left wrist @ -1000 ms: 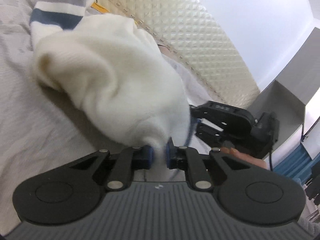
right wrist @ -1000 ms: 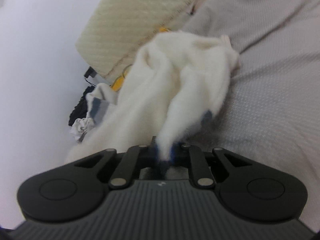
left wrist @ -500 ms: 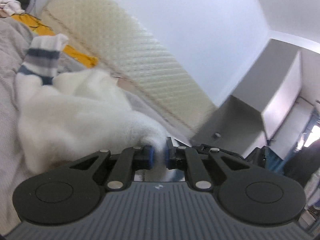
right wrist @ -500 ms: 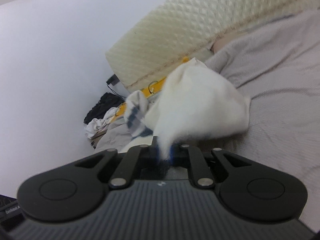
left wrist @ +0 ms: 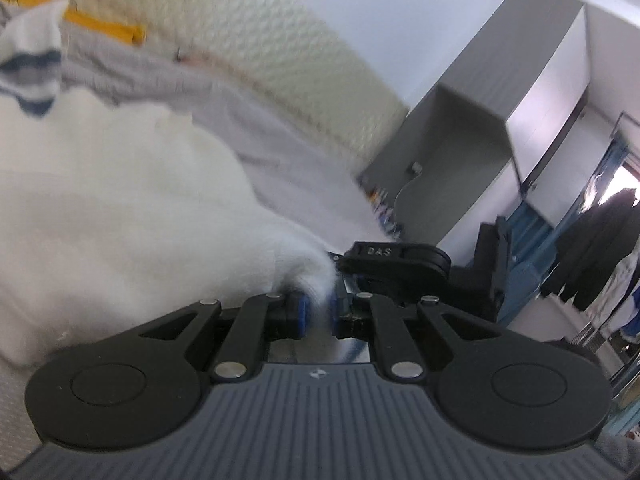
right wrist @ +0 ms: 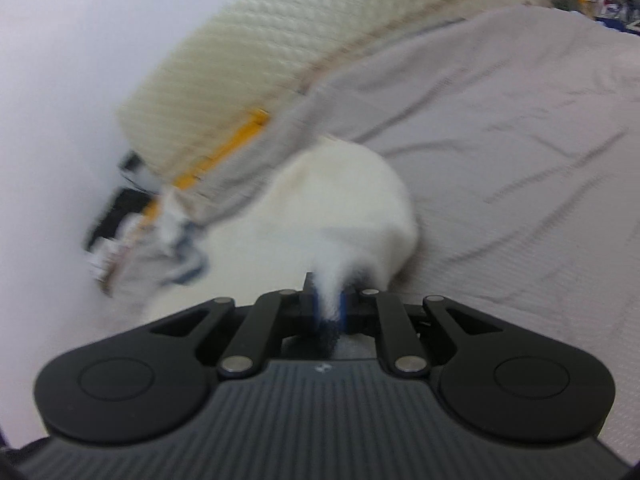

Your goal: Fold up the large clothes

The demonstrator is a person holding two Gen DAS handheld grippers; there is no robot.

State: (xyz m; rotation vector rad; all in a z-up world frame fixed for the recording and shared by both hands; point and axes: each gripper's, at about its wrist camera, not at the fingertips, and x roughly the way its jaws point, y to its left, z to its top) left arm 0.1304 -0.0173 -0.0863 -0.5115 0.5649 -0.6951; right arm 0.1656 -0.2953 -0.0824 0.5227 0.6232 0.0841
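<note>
Since a moment ago we have carried the white garment [left wrist: 120,208] across the grey bedsheet [right wrist: 500,140], so it is now more stretched out and ready for folding. Our left gripper [left wrist: 318,310] and right gripper [right wrist: 330,308] each pinch one edge of it tightly. It is thick, fluffy, with a blue-striped cuff [left wrist: 34,64], lying on the bed.

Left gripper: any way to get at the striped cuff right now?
Probably not yet. The left gripper is shut on the white garment, so it is occupied; the striped cuff lies far beyond the bunched cloth. The right gripper is also clamped on it.
</note>
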